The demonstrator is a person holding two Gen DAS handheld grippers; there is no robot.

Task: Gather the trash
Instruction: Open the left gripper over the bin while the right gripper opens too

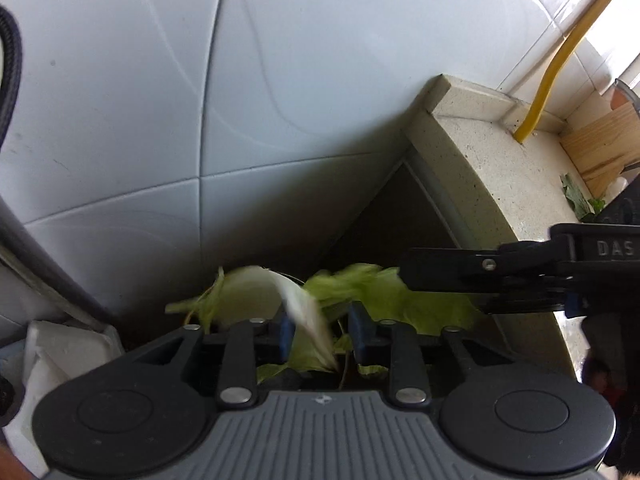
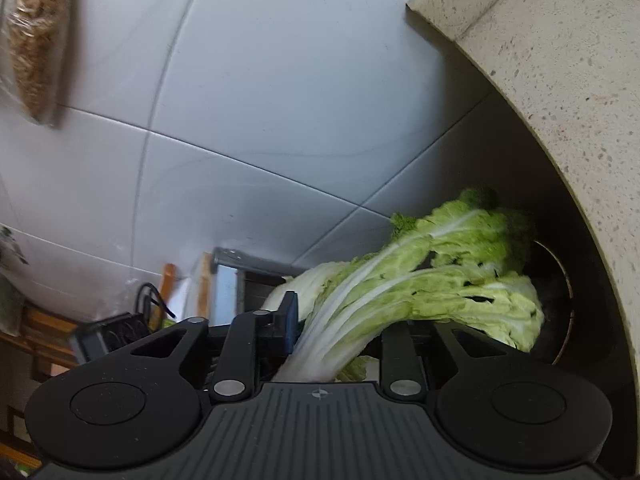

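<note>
My left gripper (image 1: 322, 336) holds a cabbage leaf scrap (image 1: 304, 312), white stalk and pale green blade, between its blue pads, off the end of the countertop (image 1: 492, 168). My right gripper (image 2: 336, 320) is shut on a bunch of cabbage leaves (image 2: 440, 276) with white ribs and green frilly tips. The leaves hang over a dark round bin opening (image 2: 560, 300) below the counter end. In the left wrist view the right gripper (image 1: 408, 276) comes in from the right, with green leaf (image 1: 400, 304) beneath it.
A white tiled wall (image 1: 200, 100) is close ahead. A yellow hose (image 1: 556, 68), a wooden board (image 1: 604, 148) and more green scraps (image 1: 576, 196) sit on the counter. A straw brush (image 2: 36, 36) hangs on the wall. Clutter lies at lower left (image 2: 108, 332).
</note>
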